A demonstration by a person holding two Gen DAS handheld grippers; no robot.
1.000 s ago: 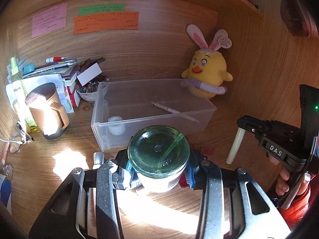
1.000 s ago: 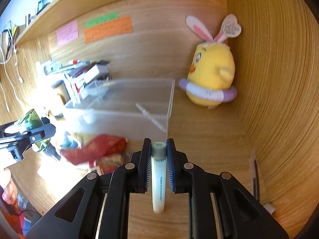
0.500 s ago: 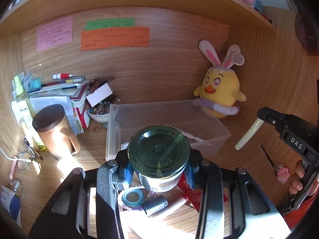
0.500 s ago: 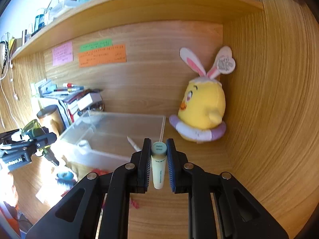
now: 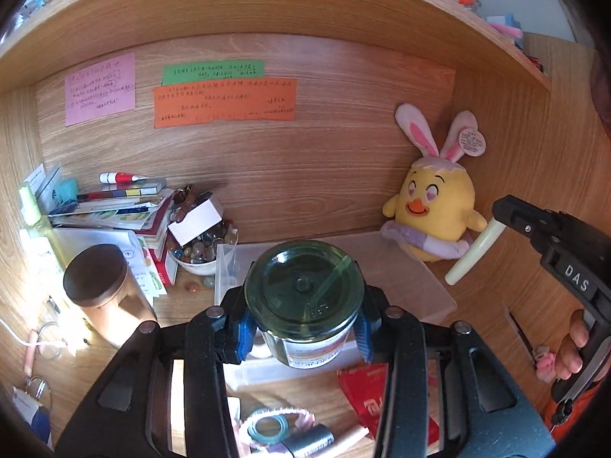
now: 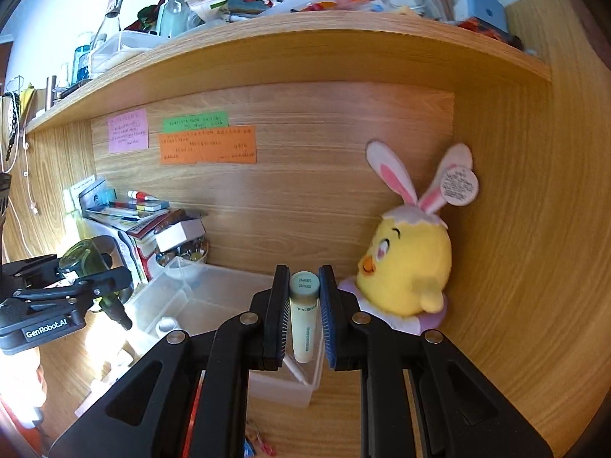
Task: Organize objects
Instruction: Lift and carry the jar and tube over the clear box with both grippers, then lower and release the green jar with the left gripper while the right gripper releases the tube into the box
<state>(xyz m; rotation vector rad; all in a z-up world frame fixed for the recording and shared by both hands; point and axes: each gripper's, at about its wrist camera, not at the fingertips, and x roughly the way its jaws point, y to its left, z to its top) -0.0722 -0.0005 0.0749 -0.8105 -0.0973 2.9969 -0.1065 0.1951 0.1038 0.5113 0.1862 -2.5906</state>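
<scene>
My left gripper point(image 5: 303, 330) is shut on a green glass jar point(image 5: 305, 297) with an orange label, held above the desk in front of a clear plastic bin point(image 5: 424, 286). The same jar point(image 6: 86, 263) and left gripper point(image 6: 95, 286) show at the left of the right wrist view. My right gripper point(image 6: 303, 316) is shut on a pale yellow tube point(image 6: 303, 320) with a grey-green cap, raised over the clear plastic bin point(image 6: 206, 301). In the left wrist view that tube point(image 5: 471, 253) hangs from the right gripper point(image 5: 496, 217) beside a yellow bunny-eared plush chick point(image 5: 435, 213).
A brown lidded mug point(image 5: 101, 294), stacked books and pens point(image 5: 118, 206) and a bowl of marbles point(image 5: 198, 250) crowd the back left. A red packet point(image 5: 378, 397), tape roll point(image 5: 267, 427) and small items lie on the near desk. An overhead shelf point(image 6: 305, 49) carries bottles and clutter.
Both grippers have risen with their loads and the views tilted up, so the bin now sits lower and the shelf above comes into sight. Neither grip changed.
</scene>
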